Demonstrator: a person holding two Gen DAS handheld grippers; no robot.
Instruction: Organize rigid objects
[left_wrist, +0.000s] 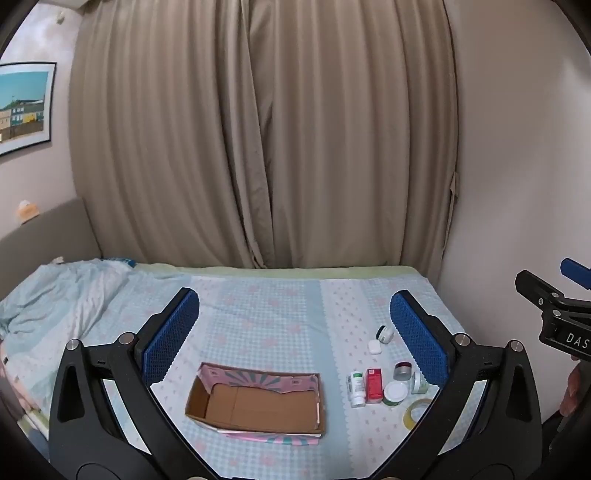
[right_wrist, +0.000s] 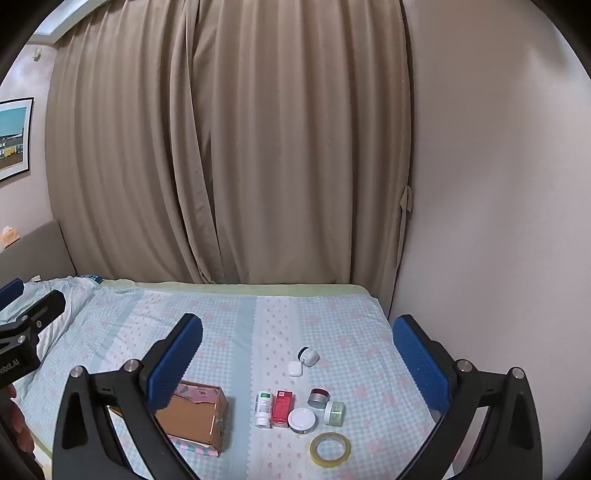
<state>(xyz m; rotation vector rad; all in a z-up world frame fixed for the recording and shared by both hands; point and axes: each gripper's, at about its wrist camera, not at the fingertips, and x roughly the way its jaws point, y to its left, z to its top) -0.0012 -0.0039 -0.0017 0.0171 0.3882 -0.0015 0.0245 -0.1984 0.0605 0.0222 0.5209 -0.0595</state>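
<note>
Hovering over the bed (right_wrist: 229, 317) with both sets of fingers spread wide and holding nothing, I judge that I am at the very start: nothing has gone into the box yet.

Going left to right, my left gripper (left_wrist: 295, 325) frames the open cardboard box (left_wrist: 255, 398), which lies empty on the checked sheet. My right gripper (right_wrist: 297, 354) looks down on the cluster just to the right of that box.

Counting that cluster, I find one white bottle (right_wrist: 263, 409) lying next to one red carton (right_wrist: 282, 408), the two touching or nearly so. Next come one white-lidded jar (right_wrist: 302, 421), one silver tin with a dark red top (right_wrist: 318, 398), and one pale green jar (right_wrist: 334, 412), all packed close. Nearer to me lies one roll of clear tape (right_wrist: 330, 449), flat on the sheet. Further back sit one small white case (right_wrist: 295, 368) and one white jar with a dark cap (right_wrist: 308, 356) tipped on its side, just beside each other. That makes eight loose items and one box.

For the next move I think the right fingers should drop onto one piece at the edge of the group, perhaps the bottle nearest the box, closing across its narrow width without nudging the carton, then carry it left into the box.
</note>
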